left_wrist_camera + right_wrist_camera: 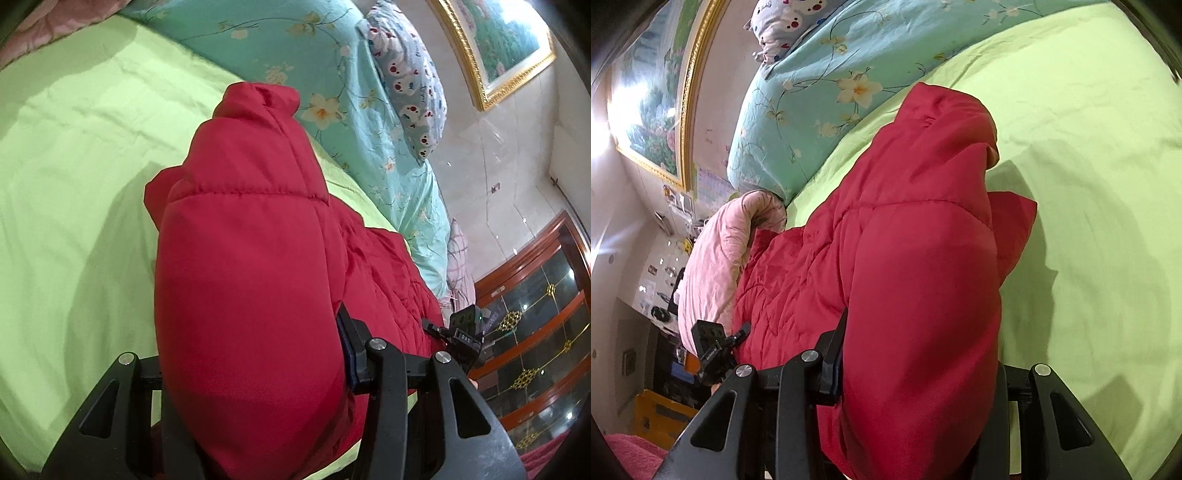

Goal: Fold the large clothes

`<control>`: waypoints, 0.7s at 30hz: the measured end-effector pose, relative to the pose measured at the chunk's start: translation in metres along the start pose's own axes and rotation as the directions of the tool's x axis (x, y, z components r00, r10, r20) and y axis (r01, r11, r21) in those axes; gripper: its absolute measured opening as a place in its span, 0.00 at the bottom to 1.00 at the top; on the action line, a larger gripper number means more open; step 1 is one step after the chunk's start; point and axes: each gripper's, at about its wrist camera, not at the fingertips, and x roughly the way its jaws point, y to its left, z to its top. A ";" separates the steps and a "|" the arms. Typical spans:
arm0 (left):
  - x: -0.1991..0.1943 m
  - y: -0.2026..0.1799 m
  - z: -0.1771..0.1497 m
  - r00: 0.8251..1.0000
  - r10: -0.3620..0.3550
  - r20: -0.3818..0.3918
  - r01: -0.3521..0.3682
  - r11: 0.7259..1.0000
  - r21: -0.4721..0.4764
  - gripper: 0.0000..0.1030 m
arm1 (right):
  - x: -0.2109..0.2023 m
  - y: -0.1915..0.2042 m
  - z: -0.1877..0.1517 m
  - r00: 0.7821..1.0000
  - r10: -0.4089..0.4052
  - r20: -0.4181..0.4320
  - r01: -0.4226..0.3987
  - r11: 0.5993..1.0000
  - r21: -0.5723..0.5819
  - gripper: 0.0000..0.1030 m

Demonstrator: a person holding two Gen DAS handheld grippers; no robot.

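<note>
A red quilted padded jacket (251, 236) lies bunched and partly lifted over a light green bed sheet (66, 177). My left gripper (251, 362) is shut on a thick fold of it, and red fabric fills the gap between the black fingers (354, 350). My right gripper (919, 369) is shut on another thick fold of the same jacket (916, 266), hiding most of its fingers (833, 354). Each gripper shows small at the edge of the other's view: the right one (465, 332) and the left one (713, 343). The jacket stretches between them.
A teal floral quilt (332, 74) and a patterned pillow (410, 85) sit at the head of the bed. A pink blanket (716, 258) lies beside the jacket. A gold-framed painting (498, 44) hangs on the wall, and a wooden glass cabinet (535, 332) stands beyond the bed.
</note>
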 end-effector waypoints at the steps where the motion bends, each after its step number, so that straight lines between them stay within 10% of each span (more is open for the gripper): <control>1: 0.001 0.002 -0.001 1.000 0.003 -0.005 -0.003 1.000 -0.006 0.44 | 0.001 -0.001 -0.002 1.000 0.002 0.001 -0.002 1.000 0.007 0.39; 12: 0.007 0.018 -0.008 0.998 0.042 -0.044 -0.044 0.998 -0.040 0.47 | 0.003 -0.019 -0.013 1.000 0.003 -0.006 -0.003 0.999 0.050 0.42; 21: 0.017 0.020 -0.010 0.985 0.163 -0.054 -0.165 0.986 -0.023 0.71 | 0.010 -0.031 -0.018 1.000 -0.011 -0.005 0.011 0.996 0.086 0.55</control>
